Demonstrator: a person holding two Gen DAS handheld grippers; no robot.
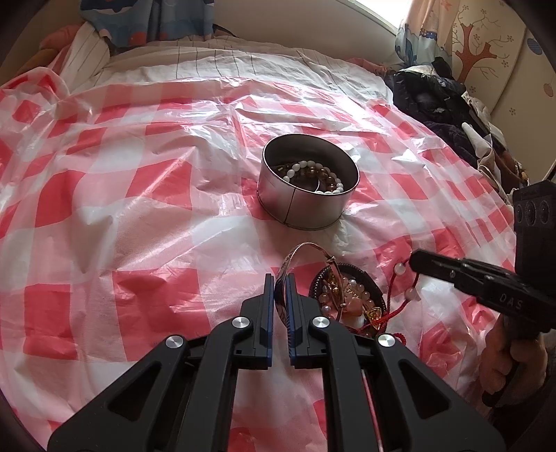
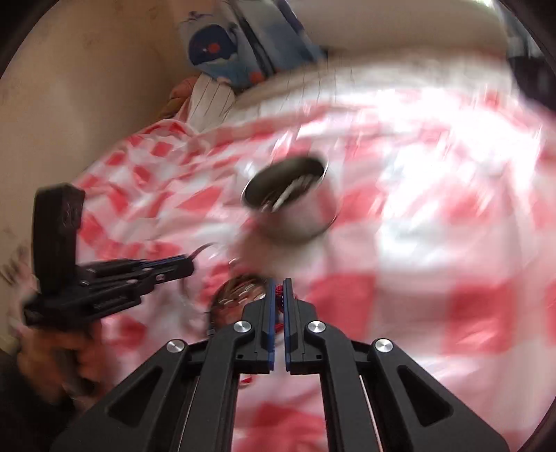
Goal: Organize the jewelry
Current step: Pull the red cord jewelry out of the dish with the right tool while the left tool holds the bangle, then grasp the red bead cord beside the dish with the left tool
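Observation:
A round metal tin (image 1: 307, 187) with bead bracelets inside stands on the red-and-white checked plastic sheet (image 1: 139, 194); it shows blurred in the right wrist view (image 2: 292, 205). My left gripper (image 1: 279, 278) is shut on a thin metal bangle (image 1: 295, 257), held just left of a dark round dish (image 1: 347, 299) of mixed jewelry. My right gripper (image 2: 278, 283) is shut on a red cord bracelet (image 2: 278, 290) with white beads; in the left wrist view it (image 1: 413, 260) holds the cord (image 1: 399, 281) above the dish's right edge.
A pile of dark clothes (image 1: 438, 104) lies at the far right edge of the bed. Patterned fabric (image 1: 139, 21) and a wall are at the back. The right wrist view is motion-blurred.

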